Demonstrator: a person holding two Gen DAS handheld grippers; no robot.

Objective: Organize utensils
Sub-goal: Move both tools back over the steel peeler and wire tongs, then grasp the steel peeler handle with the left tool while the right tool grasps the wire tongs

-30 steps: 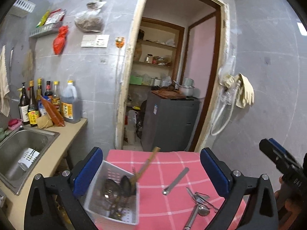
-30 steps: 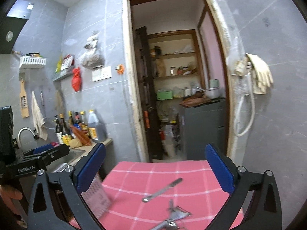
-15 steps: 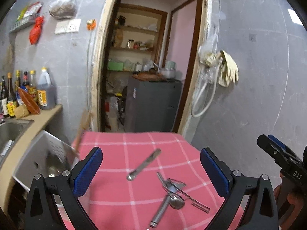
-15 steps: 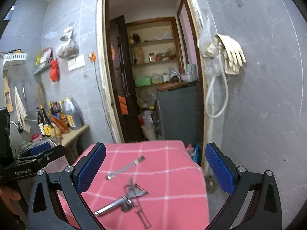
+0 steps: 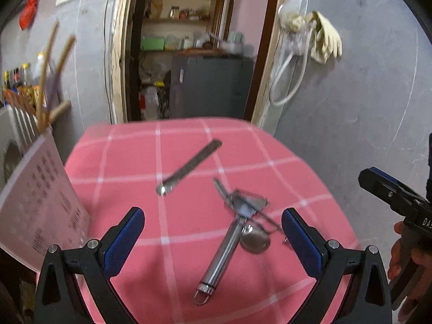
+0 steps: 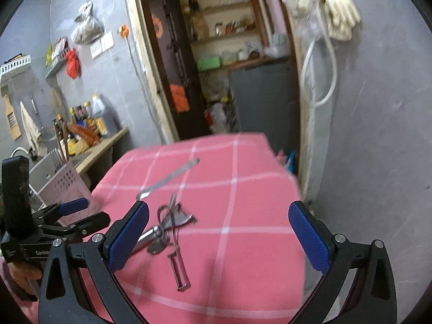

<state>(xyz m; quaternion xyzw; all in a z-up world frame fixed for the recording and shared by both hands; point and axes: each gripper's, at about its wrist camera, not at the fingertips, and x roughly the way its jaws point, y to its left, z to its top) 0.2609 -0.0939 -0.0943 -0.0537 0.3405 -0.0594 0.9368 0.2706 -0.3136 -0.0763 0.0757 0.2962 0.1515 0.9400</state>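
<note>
Loose metal utensils lie on the pink checked tablecloth (image 5: 129,178): a flat steel handle (image 5: 190,167) toward the far side, and nearer a tangled pile with a round-handled steel tool (image 5: 222,253) and a spoon (image 5: 255,243). The right wrist view shows the same flat handle (image 6: 168,178), the pile (image 6: 170,222) and a peeler (image 6: 179,270). My left gripper (image 5: 213,232) hangs open just above the pile, holding nothing. My right gripper (image 6: 218,232) is open too, over the cloth to the right of the pile. A white perforated basket (image 5: 40,205) at the table's left holds upright utensils.
The table's far edge faces an open doorway with a grey cabinet (image 5: 210,86) and shelves. A counter with bottles (image 6: 89,127) and a sink lies left of the table. Rubber gloves (image 5: 324,40) and a hose hang on the right wall. A hand (image 5: 410,264) holds the right gripper's handle.
Both cameras have tipped down and come closer to the table. In the left view the basket has slid to the left edge and the utensil pile now sits between the fingers.
</note>
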